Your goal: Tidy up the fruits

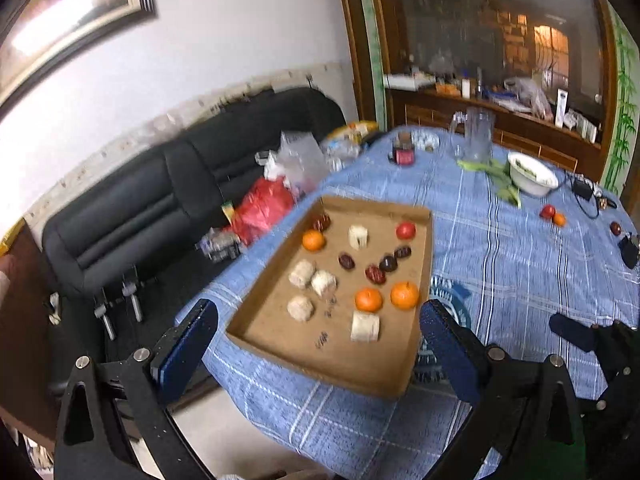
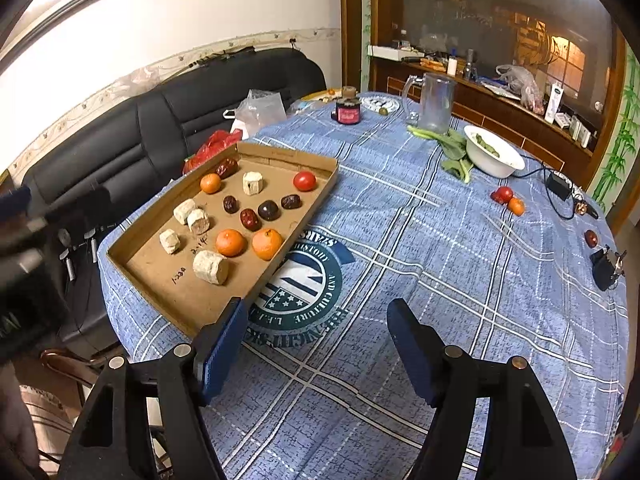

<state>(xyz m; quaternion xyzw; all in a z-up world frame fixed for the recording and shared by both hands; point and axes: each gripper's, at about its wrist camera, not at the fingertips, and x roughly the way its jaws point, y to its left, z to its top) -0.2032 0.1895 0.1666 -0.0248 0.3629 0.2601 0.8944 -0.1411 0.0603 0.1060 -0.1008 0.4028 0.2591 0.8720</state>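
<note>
Shallow brown cardboard tray [image 1: 416, 344] of fruit, centre frame, between wide-open, empty left gripper [image 1: 318, 320] jaws; right gripper [image 2: 316, 316] likewise agape, empty.

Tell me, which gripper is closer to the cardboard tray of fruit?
Left. The left gripper hangs open straddling the cardboard tray at its near edge. The right gripper hangs open beside the tray's near corner, over the blue tablecloth.

A shallow brown cardboard tray [image 2: 320, 196] lies on the left of the blue checked tablecloth [image 2: 440, 264]; 3 small orange mandarins [image 2: 230, 242] lie inside; a white round bowl [image 2: 494, 159] sits far right, behind.
</note>
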